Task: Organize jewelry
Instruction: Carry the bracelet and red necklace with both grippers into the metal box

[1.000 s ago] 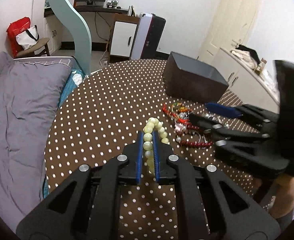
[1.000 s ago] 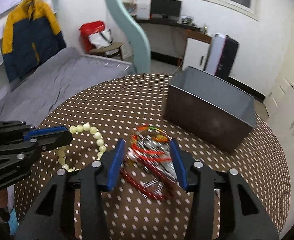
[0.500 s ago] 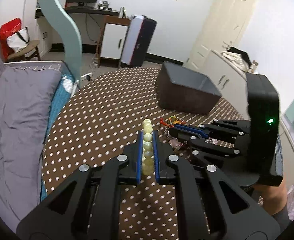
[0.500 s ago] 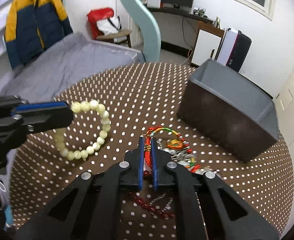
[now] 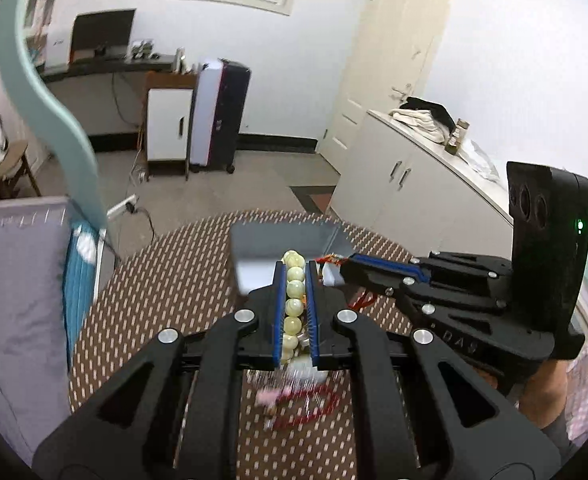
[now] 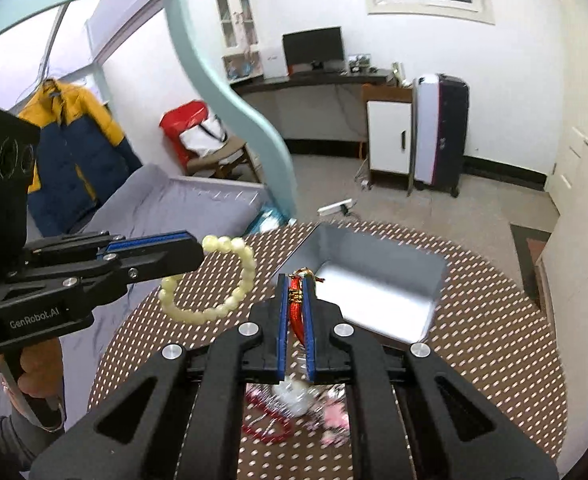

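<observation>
While clamped, round pale beads (image 5: 295, 290) look glossy.

Cream bead bracelet (image 6: 214, 280), brown white-dotted tablecloth (image 6: 493, 320).

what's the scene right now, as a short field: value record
left gripper: shut on pale bead bracelet, lifted off the table
right gripper: shut on red charm piece, lifted
open box: grey inside, just ahead of both grippers
table: brown polka-dot cloth
jewelry pile: red beads and pink bits, blurred, on the cloth below the grippers
</observation>
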Tool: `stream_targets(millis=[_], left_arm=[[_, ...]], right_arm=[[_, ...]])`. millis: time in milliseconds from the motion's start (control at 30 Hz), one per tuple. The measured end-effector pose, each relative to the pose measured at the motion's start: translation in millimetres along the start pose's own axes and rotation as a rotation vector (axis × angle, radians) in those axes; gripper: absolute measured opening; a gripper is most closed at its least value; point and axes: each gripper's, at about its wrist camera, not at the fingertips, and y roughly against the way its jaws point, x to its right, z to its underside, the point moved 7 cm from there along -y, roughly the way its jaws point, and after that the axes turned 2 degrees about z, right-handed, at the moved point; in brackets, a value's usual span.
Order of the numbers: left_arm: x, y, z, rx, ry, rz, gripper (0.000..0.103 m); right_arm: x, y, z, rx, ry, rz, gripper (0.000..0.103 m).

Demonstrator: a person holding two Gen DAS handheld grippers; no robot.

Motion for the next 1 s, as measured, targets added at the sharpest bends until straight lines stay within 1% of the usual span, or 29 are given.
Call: stream_targets(millis=[67, 133, 267, 467, 567, 700, 867, 1000], left_arm=[[7.4, -7.5, -11.9, 0.001, -0.022, 0.000, 0.010], [10.8, -17.3, -20.8, -0.008, -0.023, 0.003, 0.010], [14.6, -33.9, -28.8, -0.029, -0.040, -0.004, 0.010], [10.9, -53.3, -42.0, -0.048, -0.015, -0.001, 0.010], [8.8, -66.4, -46.8, -0.065, -0.007, -0.002, 0.010], [1.9, -90.3, -36.7, -0.119, -0.005, -0.021, 0.010], [-5.5, -116.7, -15.5, -0.192, 0.008, -0.040, 0.010], [-7.7, -128.8, -4.5, -0.230, -0.002, -0.049, 0.010]], right_arm=[[6.3, 1.4, -6.6, 0.012, -0.013, 0.002, 0.005], [12.4, 2.7, -14.0, 0.027, -0.023, 0.006, 0.005], [22.0, 8.4, -24.6, 0.055, -0.033, 0.009, 0.005], [34.3, 16.8, -49.2, 0.109, -0.045, 0.019, 0.005], [38.0, 12.4, -53.3, 0.104, -0.041, 0.021, 0.005], [46.6, -3.6, -45.1, 0.072, -0.060, 0.033, 0.005], [58.0, -29.9, -18.6, 0.003, -0.102, 0.046, 0.005], [62.7, -43.1, -4.7, -0.034, -0.122, 0.057, 0.005]])
